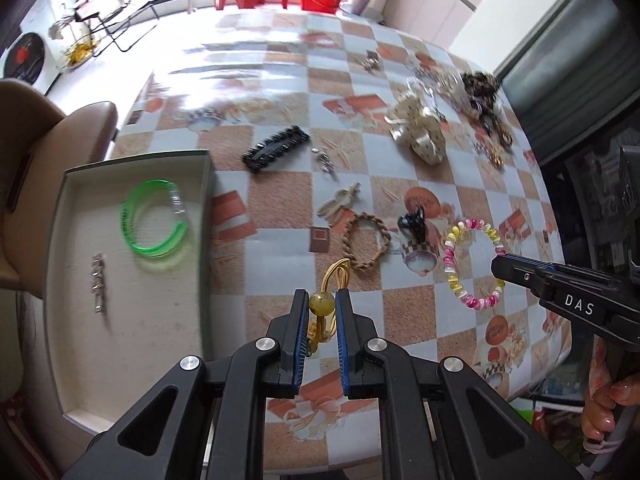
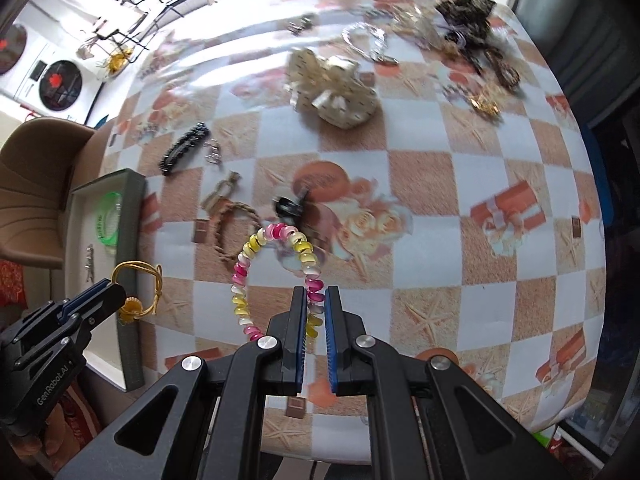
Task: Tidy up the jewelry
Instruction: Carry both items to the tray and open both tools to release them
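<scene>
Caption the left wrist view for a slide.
Left gripper lifts a yellow-bead hair tie beside the tray; right gripper holds a beaded bracelet.

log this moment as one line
left gripper: shut on gold bead cord | right gripper: shut on pink-yellow bracelet | tray: green bangle

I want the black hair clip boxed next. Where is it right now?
In the left wrist view, the black hair clip lies on the table just beyond the tray's far corner, small silver pieces beside it.

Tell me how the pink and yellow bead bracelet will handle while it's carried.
The bead bracelet, pinched by the right gripper, keeps its loop, so it is probably springy rather than limp. The glossy beads look slippery. It seems light.
</scene>
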Tool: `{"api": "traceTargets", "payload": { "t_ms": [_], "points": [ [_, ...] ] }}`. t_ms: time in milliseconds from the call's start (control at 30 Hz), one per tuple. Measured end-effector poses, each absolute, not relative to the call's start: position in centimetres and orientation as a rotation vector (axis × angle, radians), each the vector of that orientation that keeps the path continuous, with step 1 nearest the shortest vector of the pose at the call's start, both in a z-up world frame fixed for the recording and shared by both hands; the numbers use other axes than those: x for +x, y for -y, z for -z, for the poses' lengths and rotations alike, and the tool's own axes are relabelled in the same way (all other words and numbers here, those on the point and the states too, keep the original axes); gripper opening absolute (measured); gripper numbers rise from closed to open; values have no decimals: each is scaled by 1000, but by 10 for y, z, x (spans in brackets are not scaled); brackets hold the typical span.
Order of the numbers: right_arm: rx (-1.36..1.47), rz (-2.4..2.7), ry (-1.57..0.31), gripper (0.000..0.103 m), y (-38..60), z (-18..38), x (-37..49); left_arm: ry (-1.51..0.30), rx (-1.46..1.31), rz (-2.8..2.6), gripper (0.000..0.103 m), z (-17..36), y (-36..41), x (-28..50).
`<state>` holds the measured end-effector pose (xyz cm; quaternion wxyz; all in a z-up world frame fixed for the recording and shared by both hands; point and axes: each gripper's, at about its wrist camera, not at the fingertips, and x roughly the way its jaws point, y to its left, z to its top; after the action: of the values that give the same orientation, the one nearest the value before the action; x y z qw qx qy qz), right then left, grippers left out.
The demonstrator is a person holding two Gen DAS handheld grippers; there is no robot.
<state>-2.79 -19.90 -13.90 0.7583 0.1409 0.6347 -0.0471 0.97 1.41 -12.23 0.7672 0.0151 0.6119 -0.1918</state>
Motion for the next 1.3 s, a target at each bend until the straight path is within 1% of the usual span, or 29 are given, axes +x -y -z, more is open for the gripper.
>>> {"api": "traceTargets", "payload": {
  "t_ms": [367, 633, 967, 1300],
  "points": [
    [207, -57, -1345, 9, 130, 114, 11, -1272, -77, 282, 16, 104, -83, 14],
    [121, -196, -1333, 9, 59, 106, 40, -1260, -155, 161, 16, 107, -144, 11],
    [27, -335, -1344, 9, -29, 119, 79, -1284, -251, 32, 16, 140, -209, 8],
    [-34, -412, -1382, 9, -99, 160, 125, -1310, -339, -62, 16, 185, -247, 13]
  ]
}}
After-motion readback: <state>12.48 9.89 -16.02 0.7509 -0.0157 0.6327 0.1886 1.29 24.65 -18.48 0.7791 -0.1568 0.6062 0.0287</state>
